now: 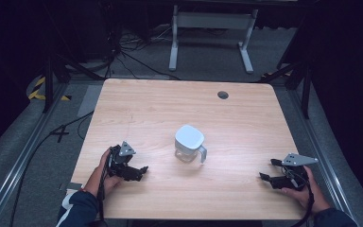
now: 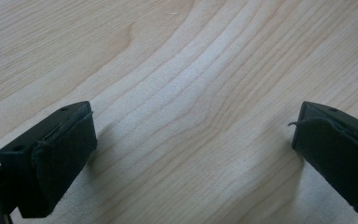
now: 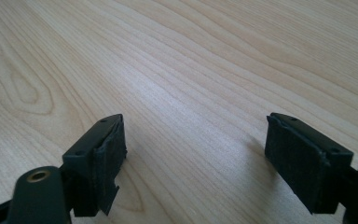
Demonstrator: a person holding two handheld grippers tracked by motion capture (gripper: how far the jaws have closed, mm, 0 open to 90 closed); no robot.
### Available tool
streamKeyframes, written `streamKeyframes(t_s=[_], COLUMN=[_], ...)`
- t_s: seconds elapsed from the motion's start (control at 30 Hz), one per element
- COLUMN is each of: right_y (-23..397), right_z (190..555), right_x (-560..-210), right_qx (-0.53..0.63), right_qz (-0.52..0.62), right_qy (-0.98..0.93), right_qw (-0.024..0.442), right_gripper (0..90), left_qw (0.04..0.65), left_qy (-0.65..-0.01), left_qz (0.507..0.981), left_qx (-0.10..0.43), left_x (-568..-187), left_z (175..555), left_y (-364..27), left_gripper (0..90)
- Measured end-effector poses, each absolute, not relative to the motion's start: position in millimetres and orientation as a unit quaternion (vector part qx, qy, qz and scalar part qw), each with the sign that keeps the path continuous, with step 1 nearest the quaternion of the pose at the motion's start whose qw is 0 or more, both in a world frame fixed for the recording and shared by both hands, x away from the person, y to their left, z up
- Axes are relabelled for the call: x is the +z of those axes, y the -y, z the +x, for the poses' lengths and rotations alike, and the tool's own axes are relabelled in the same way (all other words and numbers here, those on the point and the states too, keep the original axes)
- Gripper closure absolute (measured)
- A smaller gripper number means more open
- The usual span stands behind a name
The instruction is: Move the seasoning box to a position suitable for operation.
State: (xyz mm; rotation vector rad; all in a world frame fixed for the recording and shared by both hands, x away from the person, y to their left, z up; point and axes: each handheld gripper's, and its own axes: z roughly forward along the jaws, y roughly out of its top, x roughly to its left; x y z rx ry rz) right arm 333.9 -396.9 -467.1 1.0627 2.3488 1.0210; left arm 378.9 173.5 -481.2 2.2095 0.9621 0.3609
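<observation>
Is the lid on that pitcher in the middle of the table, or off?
On. The white lid sits atop the clear pitcher, which stands upright on the table, handle toward the person's right.

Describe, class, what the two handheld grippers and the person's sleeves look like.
Both the left gripper and the right gripper are black, each topped by a grey three-cornered plate and trailing a black cable. Their jaws are blocky with dark padded faces. The sleeves are dark blue; the left sleeve shows a white patch.
</observation>
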Motion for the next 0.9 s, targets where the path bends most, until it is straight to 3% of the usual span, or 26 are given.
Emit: streamKeyframes(t_s=[0.33,0.47,0.53,0.6,0.77,0.9], right_y=[396.2,395.4,391.9,386.3,359.2,333.3], right_z=[336.8,340.1,345.2,351.3,371.2,381.9], right_x=[-464.4,-460.1,-454.8,-450.6,-427.3,-404.6], right_qx=[0.353,0.361,0.381,0.391,0.420,0.440], right_qz=[0.375,0.372,0.356,0.349,0.323,0.302], right_qy=[-0.839,-0.838,-0.839,-0.838,-0.834,-0.829], right_qw=[0.176,0.170,0.157,0.152,0.158,0.166], right_gripper=[22.9,35.6,48.7,52.1,71.9,79.0], left_qw=[0.343,0.342,0.342,0.342,0.342,0.342], left_qy=[-0.365,-0.359,-0.360,-0.360,-0.360,-0.360], left_qz=[0.855,0.858,0.858,0.858,0.858,0.858], left_qx=[0.136,0.133,0.131,0.131,0.131,0.131], left_x=[-480.7,-480.2,-480.1,-480.2,-480.3,-480.1], left_z=[376.4,377.8,377.4,377.3,377.4,377.5], left_y=[-173.5,-174.2,-174.1,-174.1,-174.2,-174.2], left_gripper=[0.1,0.0,0.0,0.2,0.1,0.1])
